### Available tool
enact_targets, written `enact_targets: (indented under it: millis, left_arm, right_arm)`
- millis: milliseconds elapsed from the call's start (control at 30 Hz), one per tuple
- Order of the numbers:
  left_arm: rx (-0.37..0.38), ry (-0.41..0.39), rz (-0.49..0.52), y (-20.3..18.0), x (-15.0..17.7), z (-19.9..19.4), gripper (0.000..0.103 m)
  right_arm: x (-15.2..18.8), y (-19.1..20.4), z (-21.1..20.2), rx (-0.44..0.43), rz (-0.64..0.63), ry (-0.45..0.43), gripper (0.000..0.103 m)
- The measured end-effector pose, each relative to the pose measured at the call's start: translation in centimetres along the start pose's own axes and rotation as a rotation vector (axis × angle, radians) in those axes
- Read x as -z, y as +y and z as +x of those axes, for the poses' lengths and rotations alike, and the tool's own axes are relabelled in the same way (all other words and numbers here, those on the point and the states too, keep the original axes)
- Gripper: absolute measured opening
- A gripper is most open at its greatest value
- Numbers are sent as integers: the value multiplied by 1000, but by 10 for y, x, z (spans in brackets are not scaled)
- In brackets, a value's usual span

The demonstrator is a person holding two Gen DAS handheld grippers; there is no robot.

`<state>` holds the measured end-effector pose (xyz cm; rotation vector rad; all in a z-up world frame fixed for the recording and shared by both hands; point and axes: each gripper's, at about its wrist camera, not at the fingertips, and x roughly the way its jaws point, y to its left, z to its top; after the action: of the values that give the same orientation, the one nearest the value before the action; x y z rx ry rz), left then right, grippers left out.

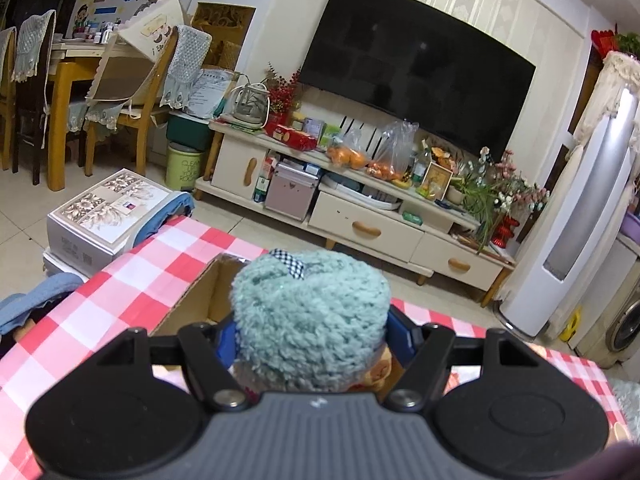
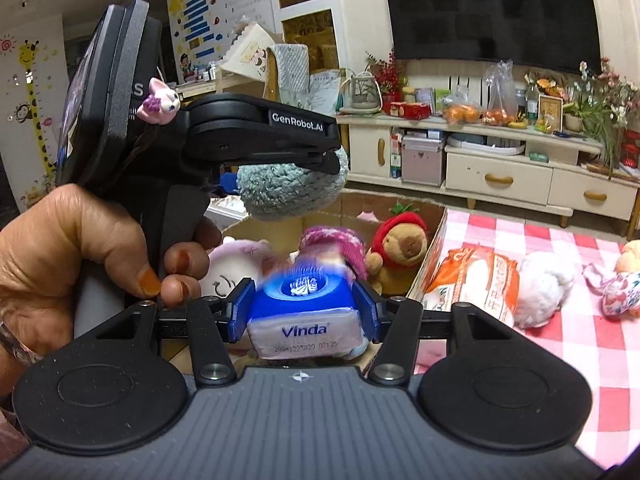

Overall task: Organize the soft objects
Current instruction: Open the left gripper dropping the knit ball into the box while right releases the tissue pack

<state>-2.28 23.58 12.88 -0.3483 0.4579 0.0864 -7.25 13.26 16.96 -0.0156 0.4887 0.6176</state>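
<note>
My left gripper (image 1: 310,336) is shut on a fluffy teal roll (image 1: 312,316) with a checked tag, held above an open cardboard box (image 1: 200,300). It also shows in the right wrist view (image 2: 292,190), over the box (image 2: 434,240). My right gripper (image 2: 304,312) is shut on a blue Vinda tissue pack (image 2: 306,312) above the box. Inside the box lie a white plush (image 2: 236,264), a pink-hatted plush (image 2: 340,244) and a brown plush in a red hood (image 2: 400,244).
The table has a red-and-white checked cloth (image 2: 580,340). On it, right of the box, lie an orange-and-white pack (image 2: 476,280), a white fluffy item (image 2: 544,284) and a floral soft item (image 2: 620,292). A TV cabinet (image 1: 360,216) stands beyond the table.
</note>
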Motion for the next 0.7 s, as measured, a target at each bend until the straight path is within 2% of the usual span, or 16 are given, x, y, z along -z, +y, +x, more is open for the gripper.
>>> enact_targets:
  millis: [133, 200, 233, 267, 500, 700]
  left_arm:
    - [-6, 28, -4, 2, 1, 3, 72]
    - [-12, 37, -4, 2, 2, 4, 73]
    - [-13, 40, -1, 1, 2, 4, 73]
    - [-13, 43, 3, 1, 3, 4, 75]
    - [17, 7, 4, -4, 0, -3, 81]
    - [19, 17, 14, -10, 3, 1, 81]
  right_arm:
    - [3, -8, 2, -17, 25, 22, 68]
    - [5, -11, -2, -21, 41, 19, 82]
    - [4, -14, -3, -24, 48, 11, 93]
    - [3, -16, -5, -25, 52, 0, 98]
    - [7, -31, -16, -14, 85, -43, 101]
    - [14, -46, -23, 42, 131, -50, 102]
